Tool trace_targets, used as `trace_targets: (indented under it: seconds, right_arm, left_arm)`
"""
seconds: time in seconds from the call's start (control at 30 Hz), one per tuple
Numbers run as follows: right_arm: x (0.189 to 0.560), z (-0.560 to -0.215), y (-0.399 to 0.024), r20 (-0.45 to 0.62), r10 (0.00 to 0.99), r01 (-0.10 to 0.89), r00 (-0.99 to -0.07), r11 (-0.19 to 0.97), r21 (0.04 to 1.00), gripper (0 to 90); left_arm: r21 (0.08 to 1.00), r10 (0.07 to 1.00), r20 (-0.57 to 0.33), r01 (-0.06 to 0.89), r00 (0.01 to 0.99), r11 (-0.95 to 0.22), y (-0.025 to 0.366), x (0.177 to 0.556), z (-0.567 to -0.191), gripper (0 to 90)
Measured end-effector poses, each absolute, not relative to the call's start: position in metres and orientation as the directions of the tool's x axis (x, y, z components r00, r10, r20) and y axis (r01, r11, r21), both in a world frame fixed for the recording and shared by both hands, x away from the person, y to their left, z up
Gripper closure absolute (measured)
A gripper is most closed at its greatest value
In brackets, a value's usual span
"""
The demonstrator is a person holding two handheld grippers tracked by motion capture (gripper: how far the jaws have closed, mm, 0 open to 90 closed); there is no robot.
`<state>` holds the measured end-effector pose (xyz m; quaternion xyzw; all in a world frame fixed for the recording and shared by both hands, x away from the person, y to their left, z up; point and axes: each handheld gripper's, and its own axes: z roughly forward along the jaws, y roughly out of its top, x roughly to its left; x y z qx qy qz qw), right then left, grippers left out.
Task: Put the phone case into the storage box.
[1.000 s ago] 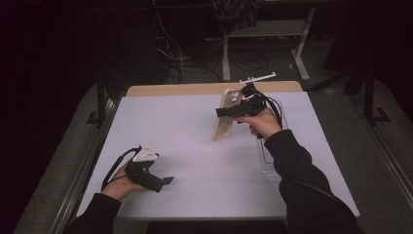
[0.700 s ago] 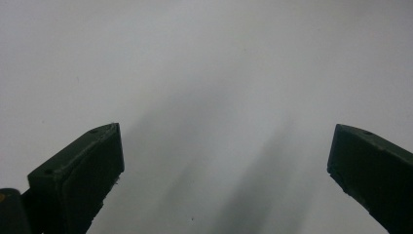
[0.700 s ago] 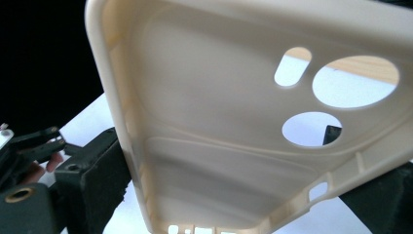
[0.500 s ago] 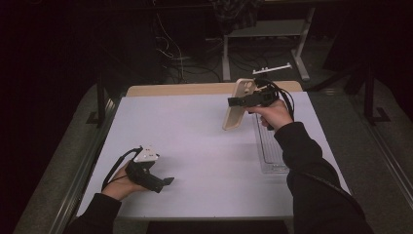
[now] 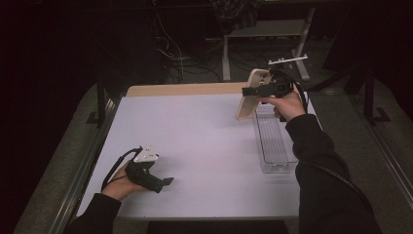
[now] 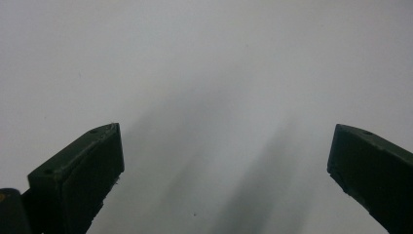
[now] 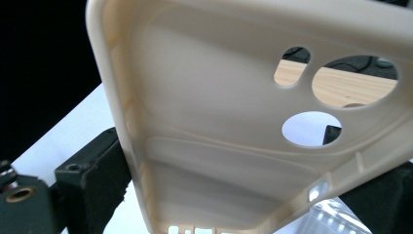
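Lifted phone case (image 5: pixel 248 95) nears white table's (image 5: pixel 195 141) far edge.

sleeves: black, long | left gripper (image 5: pixel 168 181): black (grey three-cornered plate, black cable) | fingers (image 6: pixel 78 178): black, blocky

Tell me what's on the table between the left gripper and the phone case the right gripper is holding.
Nothing: in the high view, only bare white table lies between the left gripper and the phone case clamped in the right gripper.
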<state>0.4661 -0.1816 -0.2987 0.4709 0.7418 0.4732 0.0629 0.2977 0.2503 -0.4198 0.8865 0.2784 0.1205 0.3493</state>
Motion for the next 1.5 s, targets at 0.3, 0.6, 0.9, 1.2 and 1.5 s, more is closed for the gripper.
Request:
trace_targets:
  seconds: [0.3,0.6,0.9,1.2,1.5]
  right_arm:
    - [0.475,-0.297,-0.206,0.340,0.808,0.651,-0.480,0.068,0.756,6.5]
    - [0.481,-0.302,-0.224,0.298,0.858,0.659,-0.419,0.060,0.750,6.5]
    - [0.489,-0.317,-0.230,0.260,0.893,0.685,-0.367,0.070,0.725,6.5]
    - [0.495,-0.333,-0.227,0.248,0.911,0.722,-0.329,0.073,0.688,6.5]
    - [0.503,-0.349,-0.222,0.224,0.922,0.741,-0.316,0.093,0.666,6.4]
  left_arm:
    - [0.682,0.578,0.017,0.413,0.816,-0.604,0.250,0.298,-0.420,0.0]
    - [0.683,0.580,0.010,0.418,0.814,-0.599,0.250,0.297,-0.420,0.0]
    - [0.687,0.584,0.006,0.421,0.812,-0.593,0.250,0.297,-0.420,0.0]
    - [0.687,0.579,0.009,0.416,0.815,-0.595,0.250,0.297,-0.420,0.0]
    - [0.687,0.579,0.005,0.418,0.815,-0.594,0.249,0.298,-0.421,0.0]
